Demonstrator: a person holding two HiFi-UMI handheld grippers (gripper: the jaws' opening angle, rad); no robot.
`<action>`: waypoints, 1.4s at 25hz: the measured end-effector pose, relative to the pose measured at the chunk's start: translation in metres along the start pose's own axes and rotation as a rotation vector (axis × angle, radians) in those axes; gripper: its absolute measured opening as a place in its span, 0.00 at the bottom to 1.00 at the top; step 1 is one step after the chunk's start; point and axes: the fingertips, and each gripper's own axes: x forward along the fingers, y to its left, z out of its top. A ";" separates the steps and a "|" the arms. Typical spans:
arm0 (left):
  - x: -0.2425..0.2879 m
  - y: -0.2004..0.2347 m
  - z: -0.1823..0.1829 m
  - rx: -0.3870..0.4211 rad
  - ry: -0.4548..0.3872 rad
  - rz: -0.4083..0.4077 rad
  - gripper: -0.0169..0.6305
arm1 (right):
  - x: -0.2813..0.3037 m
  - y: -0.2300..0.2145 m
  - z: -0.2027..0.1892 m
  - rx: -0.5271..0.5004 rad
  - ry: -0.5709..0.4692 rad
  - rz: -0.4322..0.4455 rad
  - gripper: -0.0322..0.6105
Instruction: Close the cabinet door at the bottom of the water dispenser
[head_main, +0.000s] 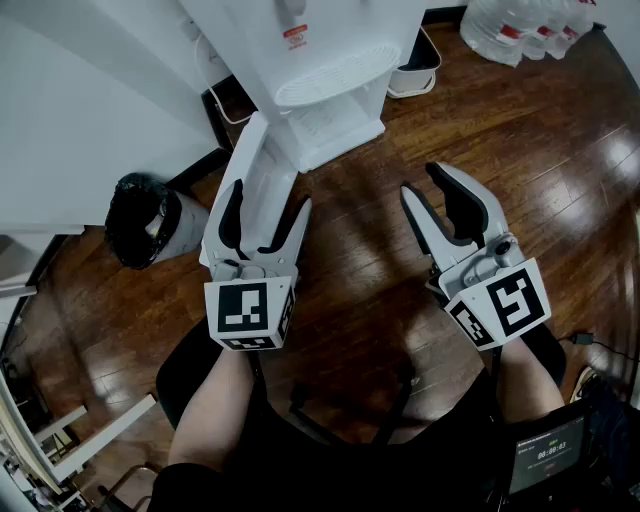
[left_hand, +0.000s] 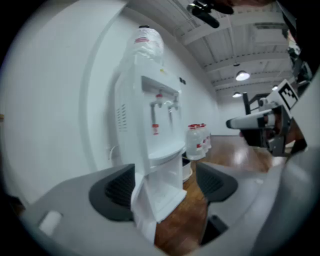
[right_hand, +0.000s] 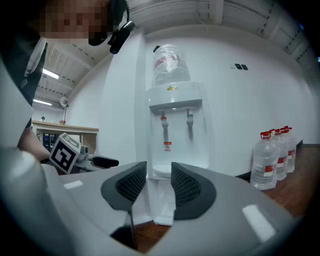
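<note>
The white water dispenser (head_main: 320, 60) stands at the top of the head view, its bottom cabinet (head_main: 335, 125) open. The white cabinet door (head_main: 262, 160) swings out toward me on the left. My left gripper (head_main: 272, 195) is open, its jaws wide either side of the door's free edge; in the left gripper view the door (left_hand: 144, 210) lies close to the left pad (left_hand: 117, 192), with no pad pressing on it. My right gripper (head_main: 420, 182) hangs over the wooden floor to the right of the door, open with nothing between its jaws; its own view faces the dispenser (right_hand: 175, 130).
A black bin bag (head_main: 140, 220) sits on the floor left of the door, beside a white wall (head_main: 80, 120). A white-rimmed bin (head_main: 415, 60) stands right of the dispenser, and several water bottles (head_main: 520, 25) stand at the back right. A small screen (head_main: 548, 455) shows at the lower right.
</note>
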 end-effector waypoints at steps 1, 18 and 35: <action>-0.004 0.016 -0.013 -0.032 0.054 0.037 0.63 | 0.000 0.003 -0.003 -0.006 0.014 0.004 0.30; -0.073 0.082 -0.165 -0.173 0.382 0.266 0.44 | -0.024 0.046 -0.044 0.111 0.052 -0.008 0.46; -0.058 -0.052 -0.152 -0.167 0.383 -0.018 0.43 | -0.016 0.078 -0.065 0.164 0.104 0.087 0.38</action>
